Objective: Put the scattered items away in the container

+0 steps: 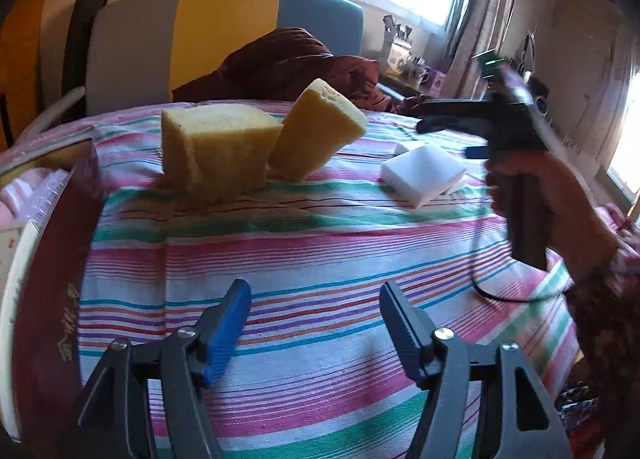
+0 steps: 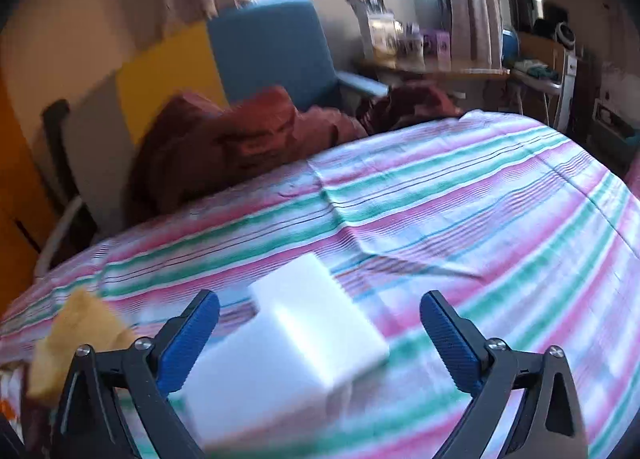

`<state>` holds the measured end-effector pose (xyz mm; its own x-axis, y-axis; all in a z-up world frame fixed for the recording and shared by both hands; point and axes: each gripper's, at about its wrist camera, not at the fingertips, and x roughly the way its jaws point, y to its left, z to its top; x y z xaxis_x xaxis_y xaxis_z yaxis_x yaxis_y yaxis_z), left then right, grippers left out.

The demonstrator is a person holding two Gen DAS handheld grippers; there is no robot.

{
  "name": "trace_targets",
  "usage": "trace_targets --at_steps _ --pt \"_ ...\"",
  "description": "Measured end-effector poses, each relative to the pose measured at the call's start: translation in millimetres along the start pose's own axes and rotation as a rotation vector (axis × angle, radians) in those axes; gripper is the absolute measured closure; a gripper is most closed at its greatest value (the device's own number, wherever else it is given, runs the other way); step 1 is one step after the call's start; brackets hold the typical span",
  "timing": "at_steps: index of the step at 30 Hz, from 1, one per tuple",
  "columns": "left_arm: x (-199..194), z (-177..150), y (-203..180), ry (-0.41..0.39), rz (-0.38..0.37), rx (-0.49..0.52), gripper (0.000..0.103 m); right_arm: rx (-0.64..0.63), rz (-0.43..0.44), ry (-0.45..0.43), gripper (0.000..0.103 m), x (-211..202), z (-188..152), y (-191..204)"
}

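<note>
Two yellow sponges, one (image 1: 218, 147) upright and one (image 1: 320, 127) leaning on it, stand on the striped cloth (image 1: 320, 243). A white sponge block (image 1: 424, 173) lies to their right, a smaller white piece (image 1: 406, 147) behind it. A dark red box (image 1: 52, 259) at the left edge holds pink and pale items. My left gripper (image 1: 314, 291) hangs open over bare cloth, nothing between its fingers. A hand holds my right gripper (image 1: 452, 137) just above the white blocks. In the blurred right wrist view that gripper (image 2: 320, 299) is open, with the white sponge block (image 2: 312, 323) between and below its fingers, untouched.
A dark red bundle of fabric (image 1: 288, 63) lies behind the sponges, against a grey, yellow and blue panelled back (image 1: 224, 39). A black cable (image 1: 500, 295) trails from the right gripper onto the cloth. A cluttered desk (image 2: 440, 67) stands under the window.
</note>
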<state>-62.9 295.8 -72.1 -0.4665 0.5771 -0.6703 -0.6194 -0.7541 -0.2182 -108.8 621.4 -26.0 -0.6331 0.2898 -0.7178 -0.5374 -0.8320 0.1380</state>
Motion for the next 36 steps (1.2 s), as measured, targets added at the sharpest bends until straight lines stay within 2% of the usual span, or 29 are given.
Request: trace_targets --at_steps 4,5,7,10,13,16,17,21,25,27,31,36 --pt "0.9 -0.2 0.0 -0.001 -0.035 -0.001 0.024 -0.048 -0.012 0.105 0.028 35.9 8.5 5.3" --pt "1.1 -0.5 -1.5 0.0 -0.031 0.004 0.024 -0.035 0.013 0.143 0.034 42.6 4.9 4.5" --pt "2.1 -0.6 -4.5 0.003 -0.022 0.016 0.022 0.044 0.1 0.161 0.032 40.9 -4.1 -1.9" --pt "2.9 0.1 -7.3 0.005 -0.013 0.024 0.022 -0.03 0.082 0.15 0.034 22.5 -19.4 6.2" --pt "2.5 0.0 -8.2 0.004 -0.007 0.026 0.022 -0.055 0.089 0.09 0.035 -8.1 -31.4 6.7" --pt "-0.4 -0.6 -11.1 0.007 0.016 0.038 0.022 -0.052 0.154 0.063 0.036 -43.1 -41.2 2.2" --pt "-3.3 -2.4 -11.2 0.003 0.017 0.036 0.023 -0.058 0.173 0.068 0.039 -51.0 -45.4 2.1" --pt "-14.4 -9.3 -8.6 0.001 -0.038 0.001 0.023 -0.087 0.206 0.038 0.036 -92.5 -75.0 2.9" --pt "-21.2 -11.8 -7.8 0.025 -0.112 -0.058 0.023 -0.113 0.306 0.086 0.034 -115.3 -126.2 8.0" --pt "-23.4 -12.5 -10.0 0.035 -0.148 -0.086 0.023 -0.138 0.245 0.041 0.018 -128.3 -147.1 9.3" --pt "-22.8 -6.3 -20.8 0.056 -0.185 -0.113 0.023 -0.111 0.246 -0.016 0.017 -149.0 -173.7 0.5" --pt "-19.6 8.3 -37.2 0.055 -0.184 -0.09 0.023 -0.021 0.244 -0.038 0.015 -157.3 -178.6 -22.5"
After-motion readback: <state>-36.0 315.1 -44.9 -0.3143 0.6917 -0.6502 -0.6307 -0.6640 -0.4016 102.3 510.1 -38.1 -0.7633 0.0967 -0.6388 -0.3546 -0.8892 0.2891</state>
